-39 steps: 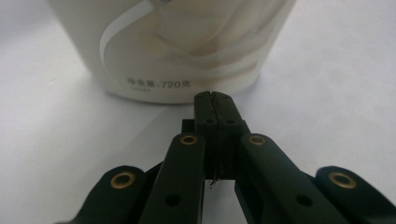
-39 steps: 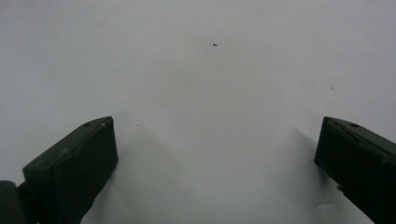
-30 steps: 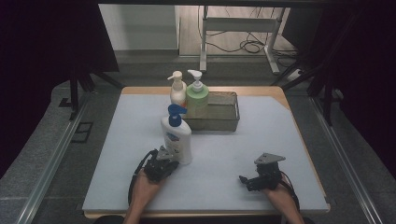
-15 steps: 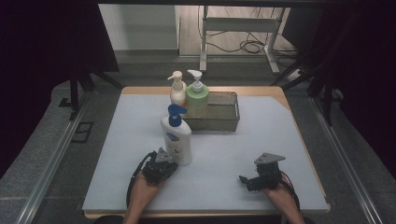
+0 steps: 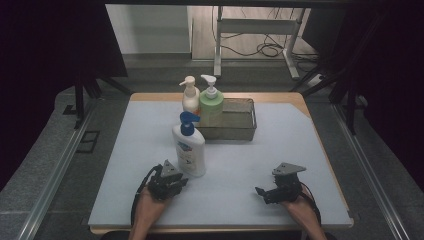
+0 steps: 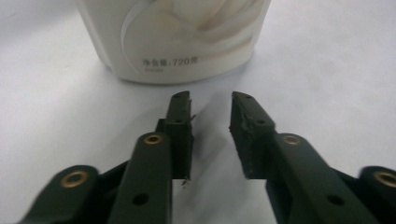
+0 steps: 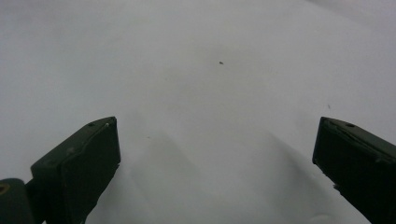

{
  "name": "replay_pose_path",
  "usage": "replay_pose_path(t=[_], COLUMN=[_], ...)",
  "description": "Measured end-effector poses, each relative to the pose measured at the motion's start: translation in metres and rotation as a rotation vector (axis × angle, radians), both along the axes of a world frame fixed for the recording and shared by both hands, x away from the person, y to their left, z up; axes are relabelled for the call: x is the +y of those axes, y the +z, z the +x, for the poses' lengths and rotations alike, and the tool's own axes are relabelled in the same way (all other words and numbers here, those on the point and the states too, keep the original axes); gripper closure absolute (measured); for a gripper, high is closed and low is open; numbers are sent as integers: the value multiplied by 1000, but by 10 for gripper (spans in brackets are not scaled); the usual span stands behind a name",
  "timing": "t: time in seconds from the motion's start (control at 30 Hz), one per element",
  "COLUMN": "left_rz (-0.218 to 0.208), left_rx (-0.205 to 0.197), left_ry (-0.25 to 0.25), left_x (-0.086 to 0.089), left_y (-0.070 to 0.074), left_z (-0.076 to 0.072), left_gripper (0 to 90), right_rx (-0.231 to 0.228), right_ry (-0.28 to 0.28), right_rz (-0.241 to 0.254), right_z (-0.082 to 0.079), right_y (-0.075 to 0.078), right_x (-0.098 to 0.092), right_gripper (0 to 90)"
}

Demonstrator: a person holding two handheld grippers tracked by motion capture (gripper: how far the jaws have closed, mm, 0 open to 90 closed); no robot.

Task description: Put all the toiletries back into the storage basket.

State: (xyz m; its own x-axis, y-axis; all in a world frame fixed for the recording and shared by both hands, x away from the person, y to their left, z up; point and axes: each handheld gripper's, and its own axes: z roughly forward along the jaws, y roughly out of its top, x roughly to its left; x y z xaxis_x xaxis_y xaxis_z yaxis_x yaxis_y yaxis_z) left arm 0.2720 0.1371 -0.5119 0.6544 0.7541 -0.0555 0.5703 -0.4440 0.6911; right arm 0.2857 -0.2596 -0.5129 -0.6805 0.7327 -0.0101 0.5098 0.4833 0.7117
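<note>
While jaws have just been opening, left hand-held gripper released, empty, just short of lotion bottle.

A white pump bottle with a blue pump head and a blue-printed label is stood upright on the pale table cover, at about seven o'clock from the basket. Its rounded base carries small printed characters and rests flat.
</note>
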Motion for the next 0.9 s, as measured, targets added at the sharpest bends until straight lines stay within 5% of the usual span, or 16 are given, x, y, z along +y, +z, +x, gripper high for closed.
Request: replay_pose_path(t=[0.9], left_rz=[32], left_rx=[5], left_ry=[92], left_x=[12], left_y=[-7], left_z=[-12], left_gripper=[140], right_rx=[-19], right_ry=[135], right_rz=[80], right_z=[11], right_y=[30], right_x=[37], right_gripper=[0])
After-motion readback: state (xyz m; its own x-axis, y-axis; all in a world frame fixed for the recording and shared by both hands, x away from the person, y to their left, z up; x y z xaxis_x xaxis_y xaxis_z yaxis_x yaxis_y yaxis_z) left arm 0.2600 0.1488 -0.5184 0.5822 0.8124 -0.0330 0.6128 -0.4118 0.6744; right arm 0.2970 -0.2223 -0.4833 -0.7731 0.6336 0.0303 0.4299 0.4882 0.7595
